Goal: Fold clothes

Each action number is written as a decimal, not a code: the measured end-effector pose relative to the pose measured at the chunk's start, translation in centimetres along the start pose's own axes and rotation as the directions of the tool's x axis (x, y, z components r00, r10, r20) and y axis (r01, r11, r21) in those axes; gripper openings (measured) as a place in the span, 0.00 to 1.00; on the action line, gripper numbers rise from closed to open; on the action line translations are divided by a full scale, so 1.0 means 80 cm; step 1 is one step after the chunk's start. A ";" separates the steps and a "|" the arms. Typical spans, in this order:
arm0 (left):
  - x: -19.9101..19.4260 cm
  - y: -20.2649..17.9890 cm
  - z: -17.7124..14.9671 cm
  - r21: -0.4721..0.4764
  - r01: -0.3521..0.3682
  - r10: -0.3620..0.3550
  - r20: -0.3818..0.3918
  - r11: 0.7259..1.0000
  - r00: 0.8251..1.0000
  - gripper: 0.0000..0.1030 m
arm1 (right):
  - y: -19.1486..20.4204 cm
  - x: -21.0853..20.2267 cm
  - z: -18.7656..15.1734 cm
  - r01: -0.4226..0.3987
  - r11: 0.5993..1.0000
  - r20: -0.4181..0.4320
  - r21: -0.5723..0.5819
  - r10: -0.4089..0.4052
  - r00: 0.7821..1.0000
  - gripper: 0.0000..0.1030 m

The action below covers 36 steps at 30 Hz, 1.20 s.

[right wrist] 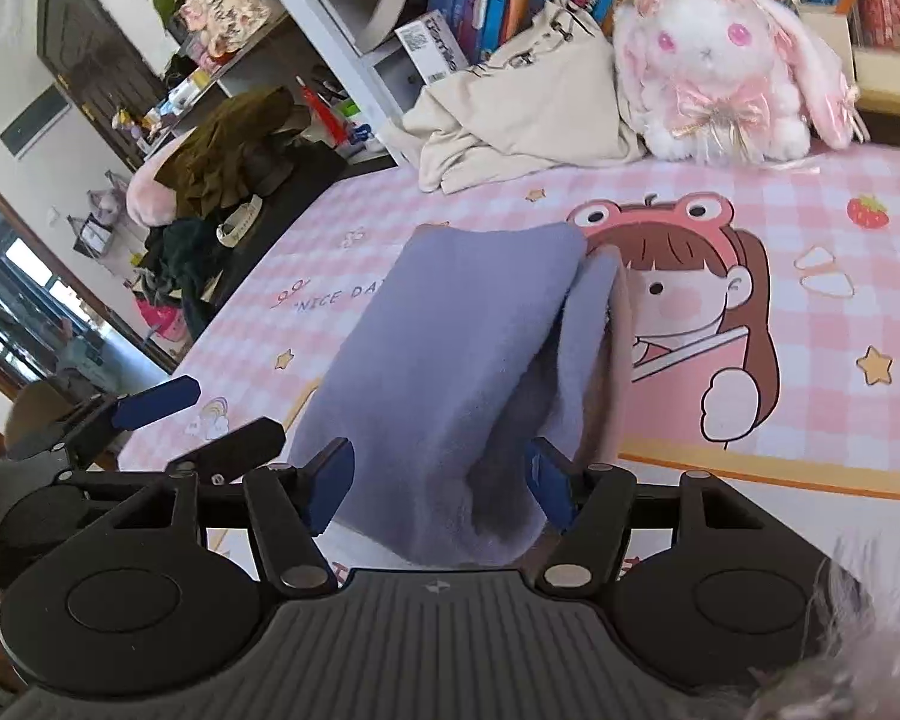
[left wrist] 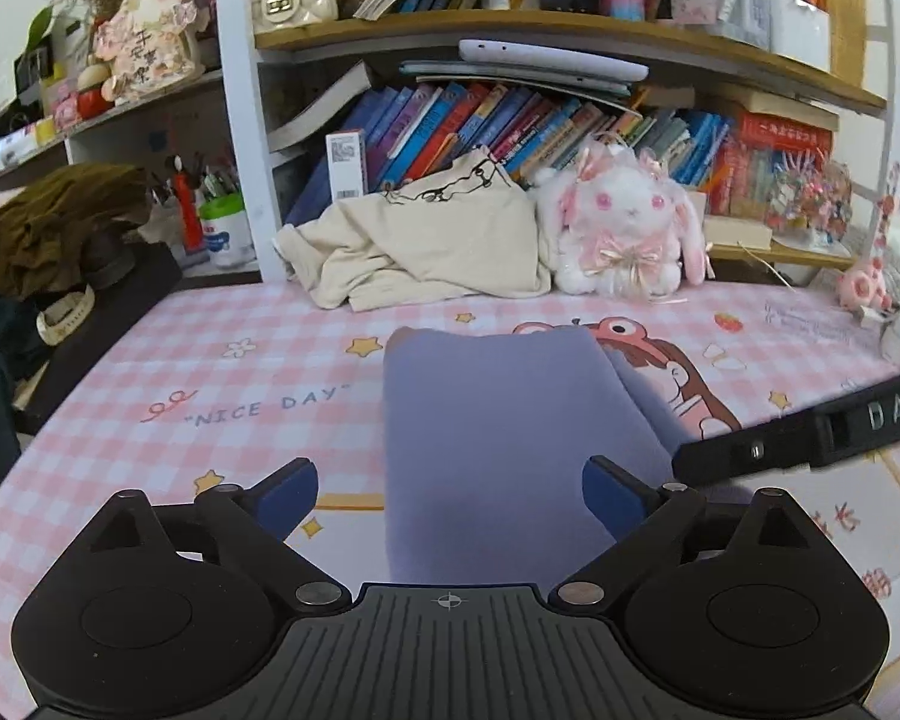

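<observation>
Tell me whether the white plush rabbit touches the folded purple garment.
Apart. The left wrist view shows bare checked tablecloth between the plush rabbit and the purple garment.

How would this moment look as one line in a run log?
step: fold clothes | lilac garment: folded, on pink checked mat | left gripper: open | right gripper: open, cloth between, unpressed
</observation>
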State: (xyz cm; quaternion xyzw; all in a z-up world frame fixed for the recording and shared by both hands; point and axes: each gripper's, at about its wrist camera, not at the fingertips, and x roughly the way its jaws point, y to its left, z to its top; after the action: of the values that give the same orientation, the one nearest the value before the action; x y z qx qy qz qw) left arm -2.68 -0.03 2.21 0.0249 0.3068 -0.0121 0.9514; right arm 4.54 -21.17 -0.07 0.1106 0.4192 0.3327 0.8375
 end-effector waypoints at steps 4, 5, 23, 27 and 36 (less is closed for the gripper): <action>0.002 0.008 -0.005 0.022 0.035 -0.035 0.009 0.999 0.999 0.93 | 0.005 0.006 0.011 0.022 1.000 0.024 -0.001 -0.022 0.999 0.45; 0.004 0.011 -0.004 0.021 0.039 -0.039 0.013 0.999 0.999 0.93 | 0.005 0.012 0.014 0.014 1.000 0.014 0.008 -0.014 1.000 0.45; 0.072 0.005 -0.033 0.085 0.181 -0.169 -0.138 0.980 0.976 0.93 | -0.028 0.066 -0.018 0.175 0.972 -0.012 0.159 -0.175 0.985 0.12; 0.056 0.010 -0.031 0.092 0.183 -0.174 -0.094 0.979 0.980 0.93 | -0.038 0.059 -0.015 0.151 0.963 -0.046 0.223 -0.144 0.988 0.28; 0.061 -0.010 -0.014 0.188 0.187 -0.179 -0.058 0.964 0.982 0.93 | -0.008 0.027 -0.023 0.150 0.986 -0.004 0.079 -0.150 0.989 0.10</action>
State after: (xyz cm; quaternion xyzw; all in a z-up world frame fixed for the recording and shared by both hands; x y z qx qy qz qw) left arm 0.61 -0.79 -1.57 0.0887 0.3242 -0.1291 0.9329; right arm 4.35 -20.39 -2.87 0.1120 0.4384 0.2520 0.8554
